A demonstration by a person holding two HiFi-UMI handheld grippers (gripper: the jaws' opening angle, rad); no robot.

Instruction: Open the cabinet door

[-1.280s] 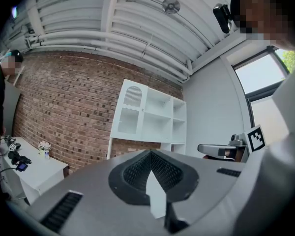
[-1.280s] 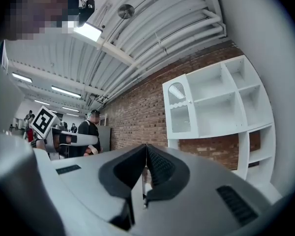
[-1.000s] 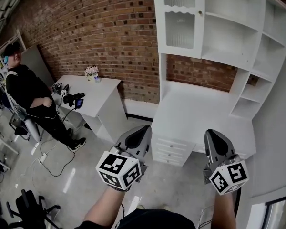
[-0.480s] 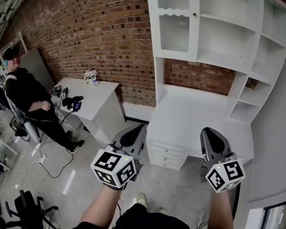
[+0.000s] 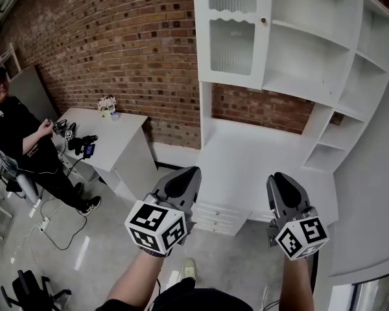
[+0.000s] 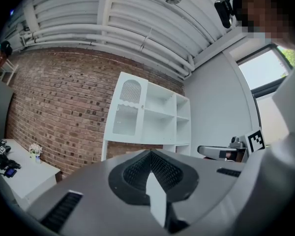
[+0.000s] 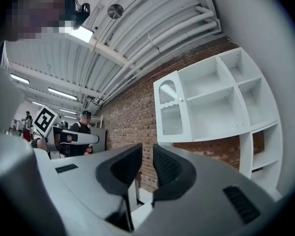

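The cabinet door (image 5: 232, 34) is white with two frosted panes. It stands closed at the top left of a white shelf unit (image 5: 311, 57), with a small knob (image 5: 264, 21) on its right edge. Both grippers are held side by side well short of the unit and below the door. My left gripper (image 5: 185, 177) is shut and holds nothing. The jaws of my right gripper (image 5: 280, 181) are opening, with a narrow gap and nothing between them. The left gripper view shows the door (image 6: 127, 113) ahead, and the door (image 7: 171, 113) also appears in the right gripper view.
A white desk top (image 5: 246, 161) with drawers (image 5: 211, 216) sits under the shelves. At the left stands a small white table (image 5: 113, 138) with devices and a flower pot. A person (image 5: 16, 141) sits beside it. Cables lie on the floor (image 5: 52, 229).
Both grippers and the head have moved closer to the shelf unit, which now looks larger. The right gripper's jaws have parted slightly. The seated person has slid towards the left edge of the view.
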